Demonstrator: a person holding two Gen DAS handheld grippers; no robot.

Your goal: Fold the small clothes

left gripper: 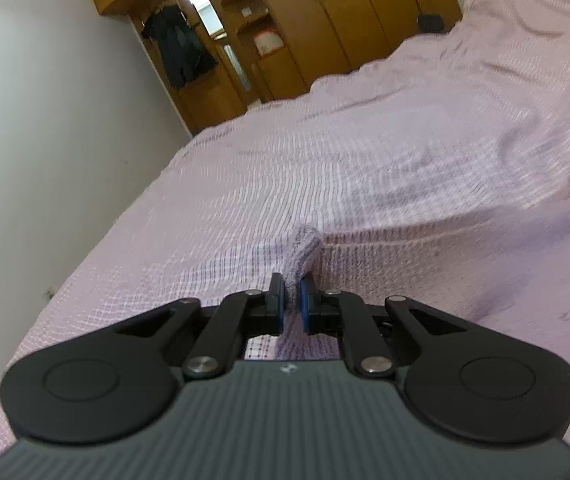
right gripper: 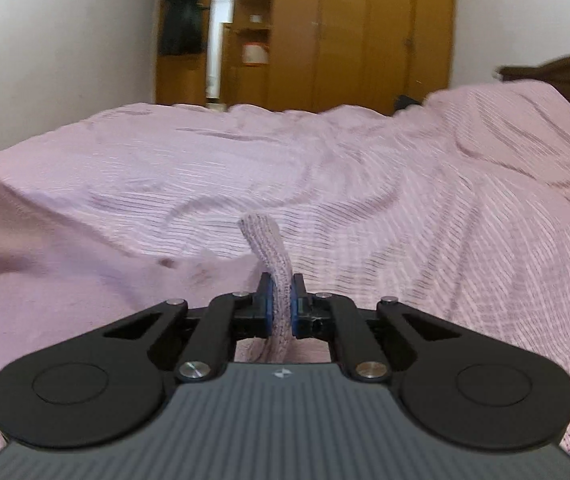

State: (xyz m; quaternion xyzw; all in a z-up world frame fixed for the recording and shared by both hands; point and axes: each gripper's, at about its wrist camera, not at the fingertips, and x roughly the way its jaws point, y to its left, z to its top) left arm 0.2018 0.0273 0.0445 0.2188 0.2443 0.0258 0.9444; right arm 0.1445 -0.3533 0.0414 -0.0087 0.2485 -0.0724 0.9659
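Observation:
A small pink garment with a ribbed hem is stretched between my two grippers over the pink bedspread. My left gripper is shut on one ribbed corner of it, and the cloth runs off to the right. My right gripper is shut on another ribbed corner, and the cloth runs off to the left. The garment's colour is close to the bedspread's, and the frames are blurred, so its outline is hard to trace.
The bed fills most of both views. A white wall is along its left side. Wooden wardrobes and shelves with hanging dark clothes stand beyond the far edge. A dark headboard is at the right.

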